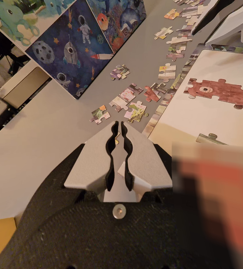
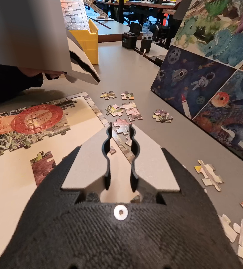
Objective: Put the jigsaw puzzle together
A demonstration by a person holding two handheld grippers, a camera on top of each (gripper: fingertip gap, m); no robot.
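The left claw is hovering nearly closed and empty over the surface; the right claw is hanging narrowly parted, also empty. Loose puzzle pieces are lying just ahead of both, beside the puzzle tray. They are looking thin, light and bendable, so pinching an edge seems best. The picture box is standing beyond, crowding the reach.
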